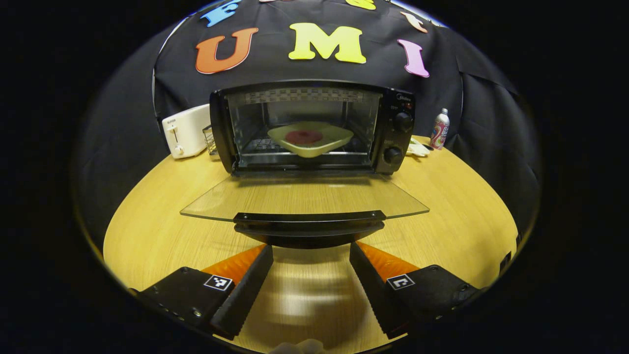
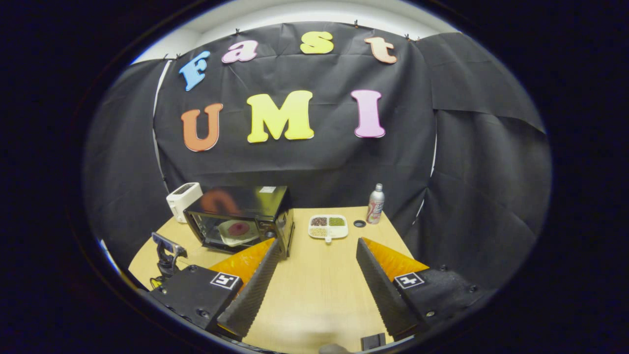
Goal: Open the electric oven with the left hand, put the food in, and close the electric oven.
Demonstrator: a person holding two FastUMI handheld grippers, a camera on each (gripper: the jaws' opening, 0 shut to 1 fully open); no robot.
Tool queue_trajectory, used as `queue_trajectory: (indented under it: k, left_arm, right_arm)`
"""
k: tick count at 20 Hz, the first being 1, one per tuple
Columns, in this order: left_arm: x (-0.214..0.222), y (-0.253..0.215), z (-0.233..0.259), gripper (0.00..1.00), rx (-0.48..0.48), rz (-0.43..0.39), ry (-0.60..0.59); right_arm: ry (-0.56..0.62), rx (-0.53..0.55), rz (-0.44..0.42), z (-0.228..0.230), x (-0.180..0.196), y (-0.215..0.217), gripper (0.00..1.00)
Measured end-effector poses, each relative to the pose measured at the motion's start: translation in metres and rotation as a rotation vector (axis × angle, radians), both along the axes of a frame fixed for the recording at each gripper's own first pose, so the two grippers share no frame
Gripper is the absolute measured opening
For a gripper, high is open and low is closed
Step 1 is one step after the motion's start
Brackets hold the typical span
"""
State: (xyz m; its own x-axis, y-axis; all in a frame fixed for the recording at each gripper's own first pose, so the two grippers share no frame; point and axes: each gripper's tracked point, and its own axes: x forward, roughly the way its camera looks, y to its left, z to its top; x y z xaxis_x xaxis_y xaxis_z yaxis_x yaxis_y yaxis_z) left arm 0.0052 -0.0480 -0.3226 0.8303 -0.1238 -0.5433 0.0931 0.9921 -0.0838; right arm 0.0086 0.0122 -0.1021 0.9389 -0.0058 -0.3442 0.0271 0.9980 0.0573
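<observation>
The black electric oven (image 1: 395,130) stands at the back of the table with its glass door (image 1: 304,196) folded down flat. Inside it, a pale plate (image 1: 327,142) carrying a round red piece of food (image 1: 303,136) rests on the rack. My left gripper (image 1: 310,251) is open, its fingertips just short of the door's dark handle (image 1: 308,219) and not touching it. From higher up and to the right, the right gripper view shows the oven (image 2: 245,201) and plate (image 2: 231,232). My right gripper (image 2: 318,244) is open and holds nothing. The left gripper (image 2: 167,251) sits before the oven.
A white toaster (image 1: 186,130) stands left of the oven, and a drink bottle (image 1: 440,129) right of it near the wall. A white divided dish of grains (image 2: 328,226) and a small dark ring (image 2: 359,223) lie on the wooden table (image 1: 452,221).
</observation>
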Motion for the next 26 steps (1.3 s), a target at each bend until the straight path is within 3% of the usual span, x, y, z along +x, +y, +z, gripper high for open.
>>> queue_trajectory:
  k: [15,21,26]
  left_arm:
    - [0.08,0.015,0.09,0.97,0.04,-0.038,-0.148]
    - [0.119,0.02,0.104,0.97,0.046,-0.029,-0.187]
    - [0.118,0.018,0.104,0.97,0.041,-0.034,-0.185]
  right_arm:
    - [-0.027,0.072,-0.029,0.004,0.018,0.002,0.96]
    - [-0.035,0.061,-0.045,0.008,0.021,0.001,0.96]
    - [-0.044,0.055,-0.044,0.013,0.023,0.004,0.99]
